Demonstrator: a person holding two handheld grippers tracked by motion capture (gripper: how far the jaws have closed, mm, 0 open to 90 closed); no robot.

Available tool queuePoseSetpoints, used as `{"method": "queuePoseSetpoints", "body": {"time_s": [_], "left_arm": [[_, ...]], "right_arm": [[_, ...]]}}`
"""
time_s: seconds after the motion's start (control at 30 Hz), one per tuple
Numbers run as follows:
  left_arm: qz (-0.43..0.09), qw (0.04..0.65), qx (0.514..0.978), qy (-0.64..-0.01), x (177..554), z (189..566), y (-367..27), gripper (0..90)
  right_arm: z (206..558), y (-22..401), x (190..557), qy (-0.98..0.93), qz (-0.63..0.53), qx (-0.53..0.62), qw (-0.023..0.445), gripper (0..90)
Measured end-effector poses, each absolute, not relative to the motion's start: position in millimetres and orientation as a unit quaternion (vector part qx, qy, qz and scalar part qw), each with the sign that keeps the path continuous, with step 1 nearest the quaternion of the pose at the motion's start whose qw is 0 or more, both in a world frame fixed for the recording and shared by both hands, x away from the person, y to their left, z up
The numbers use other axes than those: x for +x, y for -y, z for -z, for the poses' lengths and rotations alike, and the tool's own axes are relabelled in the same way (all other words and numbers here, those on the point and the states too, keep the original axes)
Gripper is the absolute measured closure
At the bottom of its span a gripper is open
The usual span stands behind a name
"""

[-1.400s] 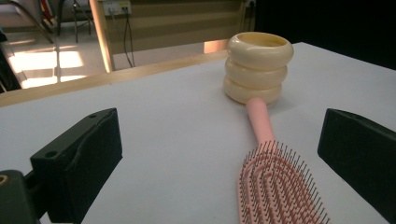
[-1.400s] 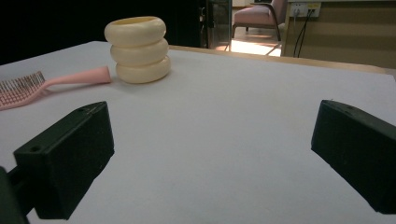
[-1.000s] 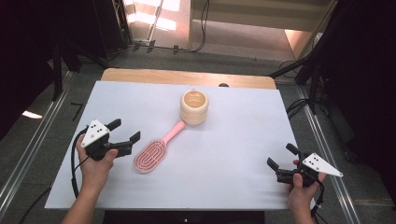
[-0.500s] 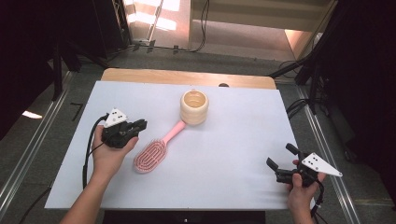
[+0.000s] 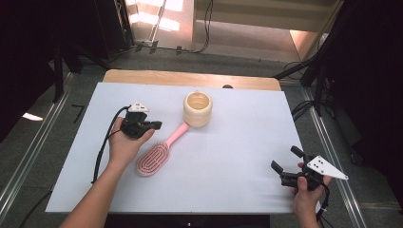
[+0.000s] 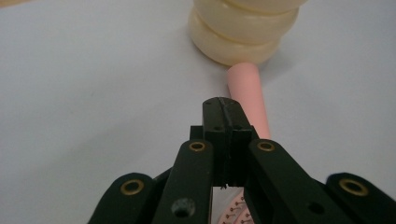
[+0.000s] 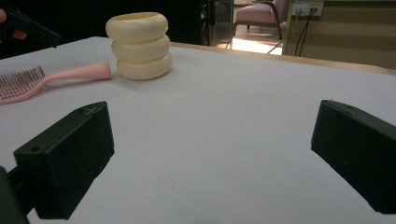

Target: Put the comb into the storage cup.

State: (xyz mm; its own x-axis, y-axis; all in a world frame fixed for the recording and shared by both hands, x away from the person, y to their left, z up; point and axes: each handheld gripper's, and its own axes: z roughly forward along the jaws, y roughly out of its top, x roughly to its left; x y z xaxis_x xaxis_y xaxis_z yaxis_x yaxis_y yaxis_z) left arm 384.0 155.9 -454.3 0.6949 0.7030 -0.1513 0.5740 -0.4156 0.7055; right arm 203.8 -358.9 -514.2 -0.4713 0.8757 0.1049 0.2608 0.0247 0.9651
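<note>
Pink plastic marks the hairbrush, which lies slantwise on the pale sheet covering the table in the high view, bristle head toward the person and handle tip touching or just short of the foot of a cream ribbed cup. The left gripper hovers just left of the handle, held in the person's left hand; its jaws have just been closing and now stand pressed together with nothing between them. Well apart, at the near right corner of the sheet, the right gripper sits in the right hand with its jaws spread wide and empty. In the left gripper view, the black jaws meet in one closed block above the sheet; behind them the pink handle runs up to the base of the cup, and a few bristles of the brush head show at the bottom edge. In the right gripper view, the two jaw pads stand far apart at either side with bare sheet between them; farther off, the brush lies to the left with its handle pointing at the cup, which stands upright.
</note>
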Motion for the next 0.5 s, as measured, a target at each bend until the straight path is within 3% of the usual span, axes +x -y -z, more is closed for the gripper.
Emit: {"method": "queuePoseSetpoints", "body": {"time_s": [0.5], "left_arm": [[-0.039, 0.323, 0.864, -0.384, 401.2, 475.9, -130.7, 90.0]], "right_arm": [[514.3, 358.6, 203.9, -0.659, -0.549, 0.431, 0.280, 0.0]]}}
